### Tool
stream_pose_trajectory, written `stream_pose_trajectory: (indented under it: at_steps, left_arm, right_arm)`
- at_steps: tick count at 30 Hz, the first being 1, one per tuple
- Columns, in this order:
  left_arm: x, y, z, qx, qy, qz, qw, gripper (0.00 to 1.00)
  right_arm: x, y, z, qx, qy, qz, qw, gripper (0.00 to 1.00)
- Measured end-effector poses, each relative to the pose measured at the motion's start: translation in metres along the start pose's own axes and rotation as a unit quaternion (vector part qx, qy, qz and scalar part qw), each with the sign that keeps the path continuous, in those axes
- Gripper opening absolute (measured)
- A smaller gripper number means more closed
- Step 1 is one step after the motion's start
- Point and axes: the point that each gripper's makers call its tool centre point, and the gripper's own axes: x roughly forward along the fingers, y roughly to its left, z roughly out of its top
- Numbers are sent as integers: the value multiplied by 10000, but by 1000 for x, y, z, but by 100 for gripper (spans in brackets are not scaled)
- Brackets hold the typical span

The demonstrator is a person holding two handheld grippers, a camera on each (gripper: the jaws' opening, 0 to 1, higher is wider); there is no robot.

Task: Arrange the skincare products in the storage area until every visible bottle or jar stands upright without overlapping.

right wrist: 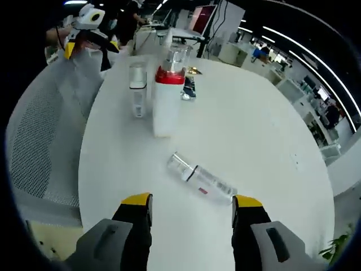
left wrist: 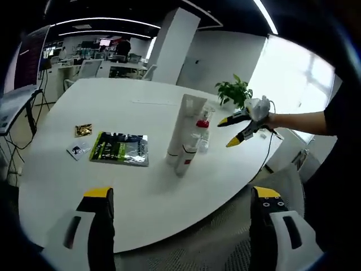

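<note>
Two grippers, both jaws spread, gripping nothing. Right gripper view: right gripper [right wrist: 192, 206] at bottom of frame, clear bottle [right wrist: 201, 176] lying on its side on white table [right wrist: 265, 130] just above jaw tips. Red-collared white bottle [right wrist: 166, 99] upright at upper centre, small clear bottle [right wrist: 137, 89] upright just left of it. Left gripper view: left gripper [left wrist: 183, 197] low in frame, above near table edge; tall white tube [left wrist: 184, 127] upright at centre with smaller bottles; green packet [left wrist: 119, 148] lying flat at centre left.

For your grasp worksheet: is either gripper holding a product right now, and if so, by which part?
Nothing is held. The right gripper is open above the clear bottle lying on its side on the table; the left gripper is open too.
</note>
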Motion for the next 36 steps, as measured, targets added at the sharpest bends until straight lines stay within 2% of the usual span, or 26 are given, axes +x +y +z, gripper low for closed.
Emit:
stream_pose_trajectory:
  at_steps: [3,8,15,20,26,31,32,33,36]
  left_arm:
    - [0,1,0,-50,5,-2,10000,94]
    - [-2,6,2,-263,-91,46,9996,94]
    - [-2,11,3,-380,-115,135,9991,93]
    - [-2,14,2,-453,-122,184,9987,93]
    - [-2,16,2,-499,-110,208,9985,93]
    - [-1,17,1,-517,-84,224,9984,92]
    - [-2,17,1,-523,-80,229,9983,92]
    - [-1,17,1,-528,-73,231,9983,92]
    - [-1,17,1,-528,-73,226,9983,92]
  right_arm:
    - [11,-6,-4,-129,103,76,9998,56]
    - [22,-16,-6,-390,261,103,9988,44]
    - [39,-29,-1,-466,313,182,9983,40]
    - [48,-28,2,-556,399,389,9969,35]
    - [57,-21,-10,-756,614,652,9931,28]
    - [54,-5,-21,-640,877,1018,9889,20]
    - [56,-9,-17,-329,736,895,9927,18]
    - [56,-7,-20,-249,791,973,9918,18]
    - [56,-6,-19,-254,630,919,9934,18]
